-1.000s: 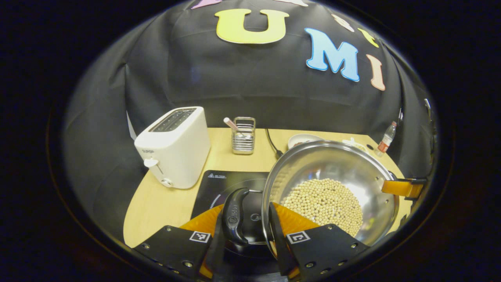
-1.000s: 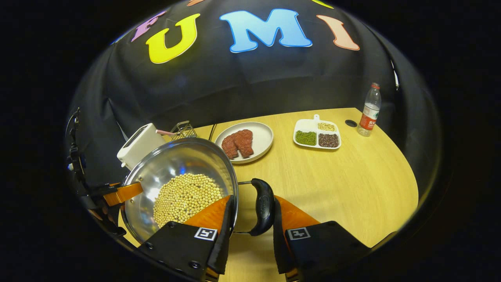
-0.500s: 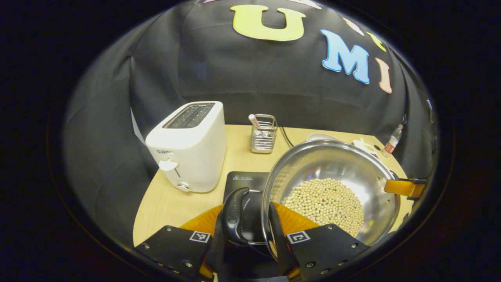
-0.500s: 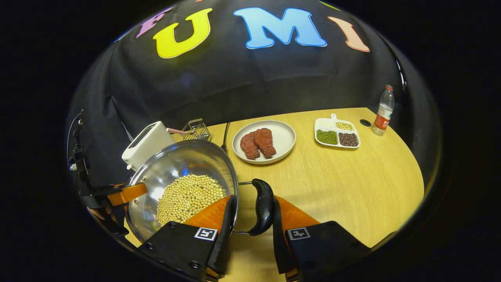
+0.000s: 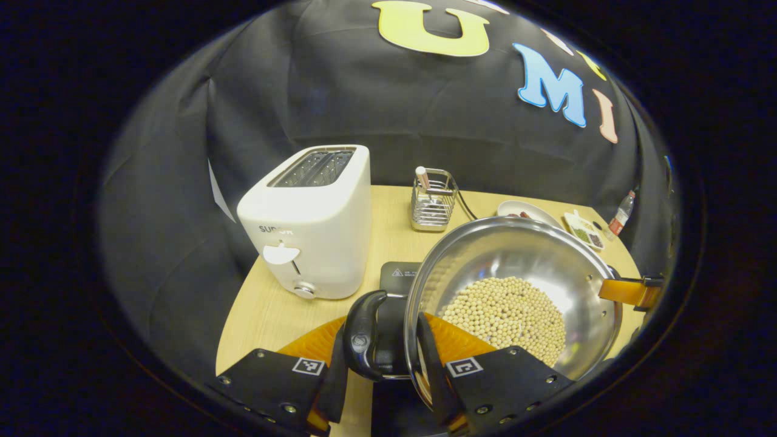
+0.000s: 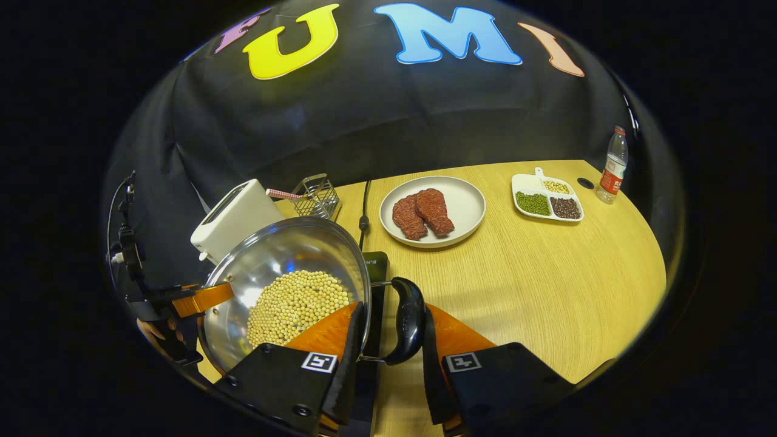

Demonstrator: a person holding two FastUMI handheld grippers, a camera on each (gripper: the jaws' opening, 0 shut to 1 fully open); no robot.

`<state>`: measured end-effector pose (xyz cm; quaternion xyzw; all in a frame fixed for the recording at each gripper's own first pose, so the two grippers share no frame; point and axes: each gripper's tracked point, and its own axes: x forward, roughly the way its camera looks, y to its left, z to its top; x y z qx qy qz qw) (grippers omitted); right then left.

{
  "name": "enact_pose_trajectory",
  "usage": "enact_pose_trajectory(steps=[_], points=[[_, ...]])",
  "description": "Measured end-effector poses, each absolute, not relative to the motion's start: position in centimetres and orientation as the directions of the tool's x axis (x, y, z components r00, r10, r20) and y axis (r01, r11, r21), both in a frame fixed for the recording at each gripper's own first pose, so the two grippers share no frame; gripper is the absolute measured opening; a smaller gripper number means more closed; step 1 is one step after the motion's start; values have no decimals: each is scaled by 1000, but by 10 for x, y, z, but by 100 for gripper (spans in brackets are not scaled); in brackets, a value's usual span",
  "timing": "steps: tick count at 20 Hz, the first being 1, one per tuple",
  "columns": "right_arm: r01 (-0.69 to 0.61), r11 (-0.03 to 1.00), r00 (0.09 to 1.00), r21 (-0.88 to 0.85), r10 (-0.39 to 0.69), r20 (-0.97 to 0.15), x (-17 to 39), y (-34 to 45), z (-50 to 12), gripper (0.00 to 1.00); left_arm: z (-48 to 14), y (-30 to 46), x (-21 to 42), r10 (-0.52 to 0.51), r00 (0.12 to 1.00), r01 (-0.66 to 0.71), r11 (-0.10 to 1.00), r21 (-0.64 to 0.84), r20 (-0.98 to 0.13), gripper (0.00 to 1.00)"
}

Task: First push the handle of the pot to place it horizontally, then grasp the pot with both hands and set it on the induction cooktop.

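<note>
Holding the pot (image 5: pixel 516 291) up off the table (image 6: pixel 546 285) with both grippers, just over the cooktop (image 5: pixel 397 273) near the table's left edge. My left gripper (image 5: pixel 379 370) pinches the pot's left handle (image 5: pixel 362 337), fingers either side of it; my right gripper (image 6: pixel 388 364) pinches the right handle (image 6: pixel 408 321) the same way.

Risks: the pot looks tilted, so a further tip could spill the load. Grip is only on two thin loop handles, so uneven lowering could let one slip. The toaster (image 5: pixel 312 224) stands close beside the cooktop, so drifting left could bump it.

Containers: pot holds pale beans (image 5: pixel 504 312) heaped on its bottom. Plate (image 6: pixel 432 209) near the table's back edge holds two red meat pieces. Divided tray (image 6: pixel 546 197) holds green, dark and pale grains in separate compartments. Wire holder (image 5: pixel 432 203) holds one stick-like thing.
</note>
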<state>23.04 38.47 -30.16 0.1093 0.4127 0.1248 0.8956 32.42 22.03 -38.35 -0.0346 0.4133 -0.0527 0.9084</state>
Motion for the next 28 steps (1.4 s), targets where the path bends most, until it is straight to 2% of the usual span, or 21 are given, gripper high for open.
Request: enact_pose_trajectory(steps=[1,2,3,4,6,7,8,9,10,14,15,18,21,22,27,28], points=[[-134,944,626,303,318,-712,231,386,-303,51,-385,222,327,-119,654,67,993,-99,-747,58],[-136,943,624,305,321,-712,231,386,-304,48,-384,222,327,-115,654,67,993,-94,-748,63],[-138,942,626,307,323,-710,232,387,-304,47,-384,222,327,-112,656,64,994,-92,-746,60],[-142,941,628,308,326,-707,233,387,-304,49,-385,222,328,-108,654,61,994,-90,-748,64],[-165,936,631,311,342,-696,232,389,-302,56,-385,224,328,-81,665,56,997,-59,-742,66],[-175,938,646,300,339,-684,236,386,-300,58,-384,227,328,-56,669,50,998,-31,-741,60],[-182,939,658,293,337,-673,237,386,-298,69,-387,228,328,-39,674,46,999,-11,-738,76],[-183,941,668,286,332,-666,237,383,-294,90,-385,229,328,-24,679,35,999,0,-734,78],[-185,943,680,277,326,-657,239,379,-290,100,-380,231,327,-5,687,20,1000,13,-727,78],[-211,948,745,238,314,-589,245,361,-266,98,-343,235,330,43,770,-34,999,26,-637,78],[-219,950,766,224,310,-564,245,356,-258,98,-329,234,330,51,791,-41,999,31,-609,81],[-224,960,815,169,280,-508,238,333,-238,98,-284,224,326,69,856,-58,998,39,-513,78],[-223,965,865,138,261,-429,228,304,-209,98,-249,203,317,55,891,-46,998,30,-450,75],[-216,969,880,116,245,-407,224,290,-201,98,-237,194,312,54,900,-47,998,29,-431,77],[-175,981,939,79,190,-287,198,219,-156,98,-183,146,272,59,937,-69,998,-15,-346,77],[-168,982,945,80,184,-271,190,205,-148,98,-172,135,261,56,942,-66,998,-20,-331,75]])
